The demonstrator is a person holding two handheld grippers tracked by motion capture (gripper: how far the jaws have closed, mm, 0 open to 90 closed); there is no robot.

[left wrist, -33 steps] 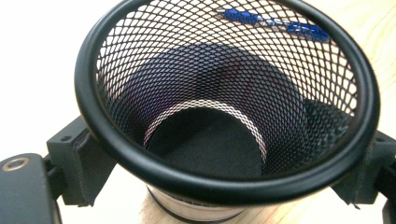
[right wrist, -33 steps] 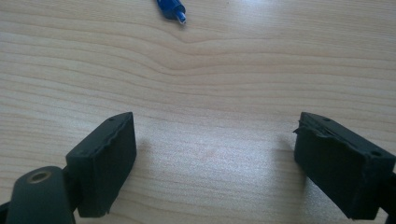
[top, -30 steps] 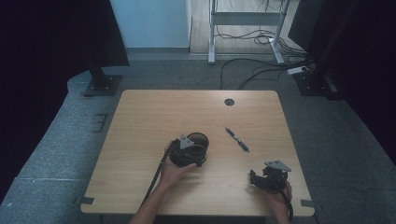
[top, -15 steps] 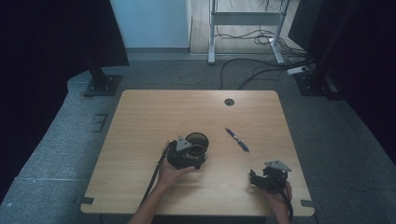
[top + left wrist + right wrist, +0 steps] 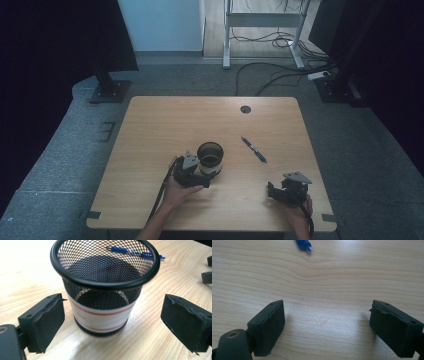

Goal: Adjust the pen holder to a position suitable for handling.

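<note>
Table (image 5: 150, 130): I see a light wooden top with rounded corners; a round cable hole (image 5: 245, 109) sits near its far edge, right of the middle.
Mesh cup (image 5: 210, 158): I read it as a black wire pen holder with a white, red-lined band around its lower wall, standing upright a little toward the near edge from the table's middle. It looks empty inside from my left gripper view.
Left gripper (image 5: 112, 322): my jaws have just been opening and stand spread on either side of the cup's base, with table showing between each pad and the cup wall. Nothing is pinched.
Right gripper (image 5: 274, 191): I see it near the near right corner, jaws spread wide over bare wood, well apart from the cup.
Pen (image 5: 254, 149): blue, lying flat right of the cup, slanting toward the right edge.
</note>
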